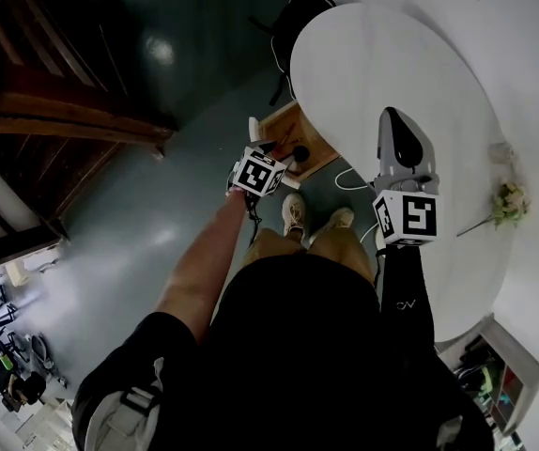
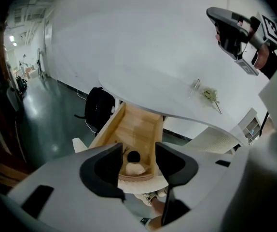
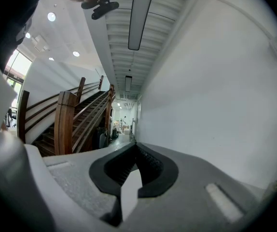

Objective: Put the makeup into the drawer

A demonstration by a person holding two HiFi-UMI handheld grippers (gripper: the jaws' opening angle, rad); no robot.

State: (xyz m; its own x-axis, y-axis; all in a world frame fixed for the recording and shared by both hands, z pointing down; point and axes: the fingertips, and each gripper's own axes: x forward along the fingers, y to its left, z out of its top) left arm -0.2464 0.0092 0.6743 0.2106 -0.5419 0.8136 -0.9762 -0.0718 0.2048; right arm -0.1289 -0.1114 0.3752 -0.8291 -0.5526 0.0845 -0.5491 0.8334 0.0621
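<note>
An open wooden drawer (image 1: 286, 123) (image 2: 134, 127) sticks out from under the white oval table (image 1: 382, 73) (image 2: 167, 81). In the left gripper view a beige makeup puff (image 2: 135, 168) and a round black makeup item (image 2: 133, 155) lie at the drawer's near end. My left gripper (image 1: 275, 155) (image 2: 138, 151) hangs tilted down just above them, open, with its pads clear of both. My right gripper (image 1: 393, 120) (image 2: 213, 13) (image 3: 136, 149) is held level over the table, shut and empty, pointing at a white wall.
A sprig of flowers (image 1: 507, 202) (image 2: 210, 94) and a small clear item (image 1: 501, 151) (image 2: 195, 85) lie on the table. A black chair (image 1: 298, 22) (image 2: 99, 110) stands behind the drawer. My feet (image 1: 316, 216) are near the drawer front. A shelf unit (image 1: 495, 365) stands at lower right.
</note>
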